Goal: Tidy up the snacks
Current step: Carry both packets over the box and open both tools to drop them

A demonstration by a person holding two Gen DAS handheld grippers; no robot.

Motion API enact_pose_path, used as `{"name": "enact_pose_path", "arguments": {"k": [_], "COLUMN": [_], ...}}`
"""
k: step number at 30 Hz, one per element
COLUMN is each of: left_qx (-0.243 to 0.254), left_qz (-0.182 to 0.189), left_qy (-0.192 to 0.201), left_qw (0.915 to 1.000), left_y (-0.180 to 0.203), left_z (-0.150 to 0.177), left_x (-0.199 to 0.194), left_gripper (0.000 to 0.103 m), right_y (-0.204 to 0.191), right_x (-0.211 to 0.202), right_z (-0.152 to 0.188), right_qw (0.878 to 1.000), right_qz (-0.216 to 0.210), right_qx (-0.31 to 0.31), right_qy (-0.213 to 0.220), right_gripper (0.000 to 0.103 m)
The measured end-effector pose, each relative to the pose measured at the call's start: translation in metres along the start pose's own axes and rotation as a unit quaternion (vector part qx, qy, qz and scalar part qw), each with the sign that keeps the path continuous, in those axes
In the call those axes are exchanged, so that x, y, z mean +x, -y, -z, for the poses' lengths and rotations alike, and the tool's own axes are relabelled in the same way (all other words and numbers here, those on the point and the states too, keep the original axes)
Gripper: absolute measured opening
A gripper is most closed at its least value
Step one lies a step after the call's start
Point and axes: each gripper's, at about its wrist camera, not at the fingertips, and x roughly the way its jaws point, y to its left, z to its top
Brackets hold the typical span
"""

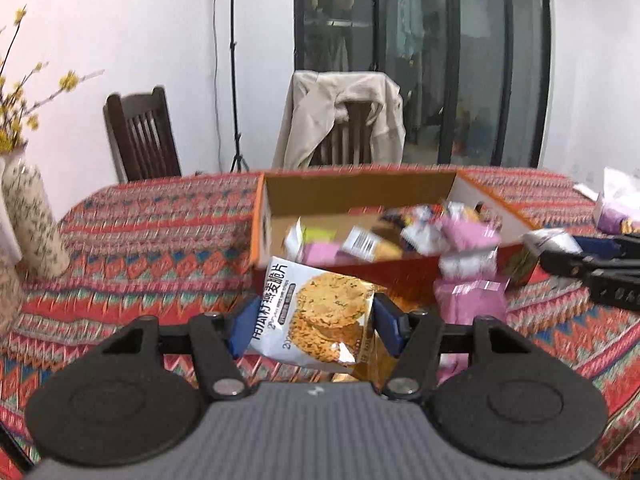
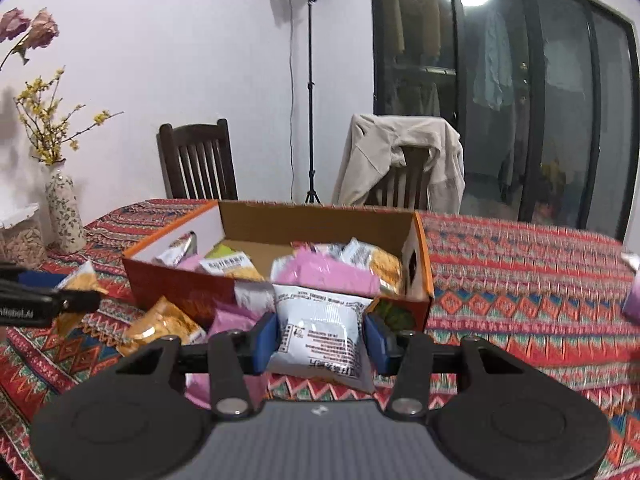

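Observation:
An orange cardboard box [image 1: 264, 216] [image 2: 420, 240] sits on the patterned tablecloth and holds several snack packets. My left gripper [image 1: 314, 326] is shut on an oat-crisp packet [image 1: 316, 316], white with golden biscuits printed on it, held just in front of the box's near wall. My right gripper [image 2: 320, 338] is shut on a white packet [image 2: 320, 332] with printed text, held in front of the box's near right corner. It also shows in the left wrist view [image 1: 560, 248], at the right edge. Pink packets [image 1: 470, 302] and a golden packet [image 2: 160, 326] lie on the cloth before the box.
A flowered vase [image 2: 64, 216] with yellow branches stands at the table's left. Two dark chairs [image 2: 196, 164] stand behind the table, one draped with a beige jacket [image 2: 404, 160]. A light stand [image 2: 310, 100] is by the wall. A pale purple package [image 1: 616, 208] lies at the right.

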Motion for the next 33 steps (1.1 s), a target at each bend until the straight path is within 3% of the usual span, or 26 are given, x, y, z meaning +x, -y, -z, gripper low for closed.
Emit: {"name": "enact_pose_path", "arguments": {"k": [10, 21, 33], "left_qx": [-0.029, -0.066, -0.071], "left_qz": [0.016, -0.002, -0.018], "left_qy": [0.040, 0.053, 0.028], "left_qw": [0.9986, 0.9964, 0.9969], "left_y": [0.018, 0.026, 0.022], "left_z": [-0.049, -0.085, -0.067], "left_x": [0.020, 0.066, 0.119], "left_gripper": [0.062, 0.062, 0.062], "right_y": [-0.007, 0.002, 0.019], "right_x": [0.022, 0.076, 0.117], "right_z": [-0.042, -0.071, -0.054], "right_qw": [1.000, 0.999, 0.998], "right_qz": [-0.001, 0.010, 0.014], "right_qx": [-0.002, 0.034, 0.054], "right_qy": [0.024, 0.030, 0.020], "right_gripper": [0.047, 0.047, 0.047]}}
